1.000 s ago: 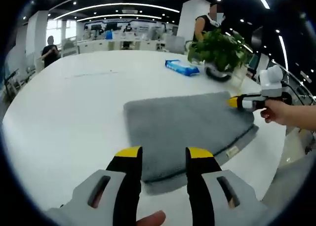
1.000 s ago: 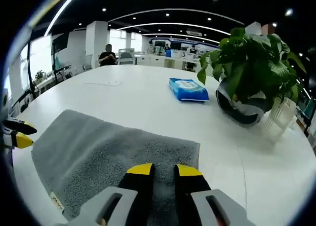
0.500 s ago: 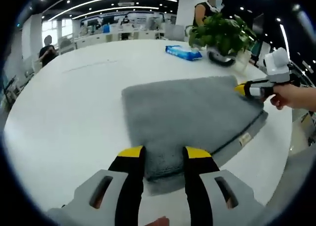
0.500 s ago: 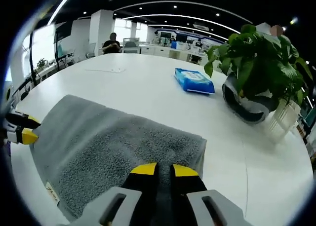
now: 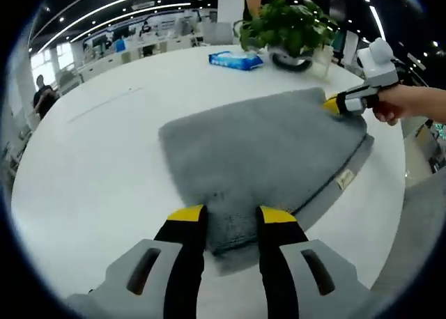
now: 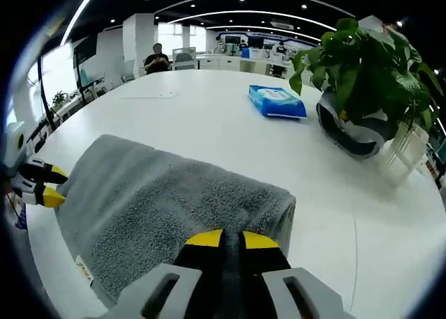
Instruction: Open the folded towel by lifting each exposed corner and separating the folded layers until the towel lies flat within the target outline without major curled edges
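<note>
A folded grey towel (image 5: 258, 148) lies on the white table (image 5: 97, 152), with a small label (image 5: 343, 181) on its edge. My left gripper (image 5: 231, 218) is open, and its yellow-tipped jaws straddle the towel's near corner. In the right gripper view, that left gripper (image 6: 56, 184) sits open at the left end of the towel (image 6: 153, 207). My right gripper (image 6: 231, 239) has its jaws nearly together on the towel's corner, where the edge looks slightly raised. In the left gripper view, a hand (image 5: 401, 104) holds the right gripper (image 5: 338, 104) at the towel's far right corner.
A potted plant (image 6: 362, 89) in a dark pot and a blue wipes pack (image 6: 277, 101) stand beyond the towel. The table's edge (image 5: 390, 193) curves close on the right. People (image 6: 159, 58) and desks fill the background.
Both views have dropped closer to the towel. The right jaws have narrowed onto their corner, which now looks slightly lifted. The left jaws have come down around the near corner.
</note>
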### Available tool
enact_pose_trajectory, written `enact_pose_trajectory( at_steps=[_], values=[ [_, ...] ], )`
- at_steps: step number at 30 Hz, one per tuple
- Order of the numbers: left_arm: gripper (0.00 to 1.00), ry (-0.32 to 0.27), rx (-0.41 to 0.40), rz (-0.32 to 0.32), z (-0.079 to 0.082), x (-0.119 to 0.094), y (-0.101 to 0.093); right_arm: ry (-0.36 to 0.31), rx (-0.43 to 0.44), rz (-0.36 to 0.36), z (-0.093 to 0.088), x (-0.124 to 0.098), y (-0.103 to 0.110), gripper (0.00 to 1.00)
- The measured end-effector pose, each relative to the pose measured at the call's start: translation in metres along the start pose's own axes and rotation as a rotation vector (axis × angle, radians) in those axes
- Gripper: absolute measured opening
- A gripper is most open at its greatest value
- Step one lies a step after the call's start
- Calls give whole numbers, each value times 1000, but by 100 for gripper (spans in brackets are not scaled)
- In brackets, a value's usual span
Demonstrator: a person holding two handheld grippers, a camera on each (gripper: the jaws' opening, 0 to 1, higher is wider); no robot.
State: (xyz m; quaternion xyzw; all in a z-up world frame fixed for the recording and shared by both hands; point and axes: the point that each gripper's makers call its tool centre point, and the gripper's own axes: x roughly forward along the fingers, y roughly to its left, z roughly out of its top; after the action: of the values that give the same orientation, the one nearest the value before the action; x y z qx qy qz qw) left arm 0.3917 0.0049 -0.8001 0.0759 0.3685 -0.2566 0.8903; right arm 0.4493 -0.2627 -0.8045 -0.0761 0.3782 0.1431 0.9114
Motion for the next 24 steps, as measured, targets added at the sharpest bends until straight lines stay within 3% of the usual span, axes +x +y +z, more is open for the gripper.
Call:
enact_pose_trajectory(
  at_steps=[7,9,16,24],
  values=[
    [27,77,73,-59,0,2,2,16,17,-14,-13,-12,11,5],
    [27,79,94,-67,2,3,4,28,-17,-23,-16,-15,13,5],
    [27,116,148,-123,2,4,14,91,-16,-14,-27,-26,22,4],
    [27,140,212,-165,3,4,25,114,36,-9,-43,-42,41,4]
  ],
)
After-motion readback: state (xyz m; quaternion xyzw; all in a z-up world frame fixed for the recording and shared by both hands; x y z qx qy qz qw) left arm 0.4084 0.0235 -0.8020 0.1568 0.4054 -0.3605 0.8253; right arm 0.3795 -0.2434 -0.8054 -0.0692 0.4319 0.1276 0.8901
